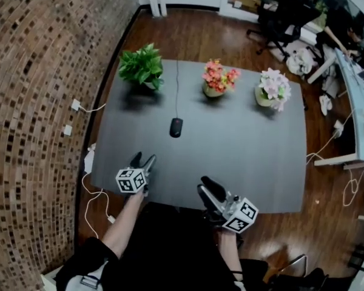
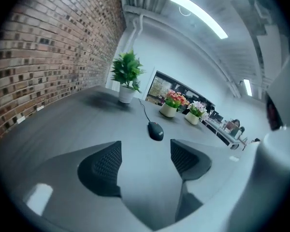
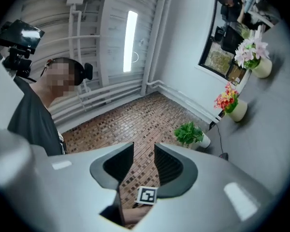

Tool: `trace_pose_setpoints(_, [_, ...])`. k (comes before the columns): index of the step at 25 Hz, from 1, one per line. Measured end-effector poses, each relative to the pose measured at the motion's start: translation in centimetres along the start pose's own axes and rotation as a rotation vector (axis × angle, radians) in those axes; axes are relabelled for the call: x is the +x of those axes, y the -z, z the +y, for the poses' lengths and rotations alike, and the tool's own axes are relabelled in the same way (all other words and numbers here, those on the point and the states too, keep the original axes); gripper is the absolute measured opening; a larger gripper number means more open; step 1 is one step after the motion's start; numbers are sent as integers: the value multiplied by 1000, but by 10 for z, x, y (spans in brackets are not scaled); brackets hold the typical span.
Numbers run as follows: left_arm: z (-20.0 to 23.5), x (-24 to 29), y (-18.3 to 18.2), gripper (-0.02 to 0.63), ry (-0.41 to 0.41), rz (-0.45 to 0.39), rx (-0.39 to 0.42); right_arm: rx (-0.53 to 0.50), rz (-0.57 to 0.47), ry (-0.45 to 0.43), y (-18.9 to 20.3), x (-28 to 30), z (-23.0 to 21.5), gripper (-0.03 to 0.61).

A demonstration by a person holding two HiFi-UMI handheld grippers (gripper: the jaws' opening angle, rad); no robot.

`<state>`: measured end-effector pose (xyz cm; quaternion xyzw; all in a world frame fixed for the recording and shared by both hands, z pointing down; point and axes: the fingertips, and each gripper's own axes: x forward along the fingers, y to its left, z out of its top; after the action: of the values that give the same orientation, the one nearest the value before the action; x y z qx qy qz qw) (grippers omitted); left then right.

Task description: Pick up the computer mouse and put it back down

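A black wired computer mouse (image 1: 176, 127) lies on the grey table (image 1: 249, 156), left of the middle, its cable (image 1: 176, 90) running to the far edge. My left gripper (image 1: 143, 159) hovers over the near left edge, well short of the mouse. In the left gripper view the mouse (image 2: 155, 130) lies ahead, just beyond the left gripper (image 2: 146, 151), whose jaws are open and empty. My right gripper (image 1: 205, 183) is at the near edge, tilted up and turned leftward toward the brick wall. The right gripper (image 3: 144, 151) shows a narrow empty gap between its pads.
Three pots stand along the table's far side: a green plant (image 1: 142, 66), orange-pink flowers (image 1: 218, 77) and pale pink flowers (image 1: 273, 88). A brick wall (image 1: 36, 102) runs along the left. An office chair (image 1: 279, 17) and a desk (image 1: 358, 102) are at the far right.
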<state>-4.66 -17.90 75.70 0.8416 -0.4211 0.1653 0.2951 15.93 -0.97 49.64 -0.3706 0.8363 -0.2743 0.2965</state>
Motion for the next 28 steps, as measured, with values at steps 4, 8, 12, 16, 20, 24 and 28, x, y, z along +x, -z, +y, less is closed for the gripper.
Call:
trace_pose_setpoints(4, [14, -88, 22, 242, 44, -91, -180, 39, 46, -41, 10, -1, -23, 109])
trace_pose_setpoints(8, [9, -139, 12, 221, 81, -148, -205, 23, 76, -61, 13, 10, -22, 109])
trace_pose_setpoints(12, [-34, -158, -28, 221, 315, -240, -190, 0, 49, -83, 16, 24, 3, 109])
trace_pose_setpoints(16, [-93, -194, -66, 190, 623, -314, -144, -21, 65, -90, 44, 35, 41, 109])
trace_pose_setpoints(20, [-134, -255, -74, 161, 863, -342, -65, -36, 77, -64, 87, 41, 93, 109])
trace_pose_setpoints(24, [-143, -315, -68, 126, 1012, -362, -52, -40, 42, -31, 139, 43, 157, 109])
trace_pose_setpoints(28, [-154, -360, -46, 111, 1129, -351, -73, -44, 69, 32, 187, 28, 196, 109])
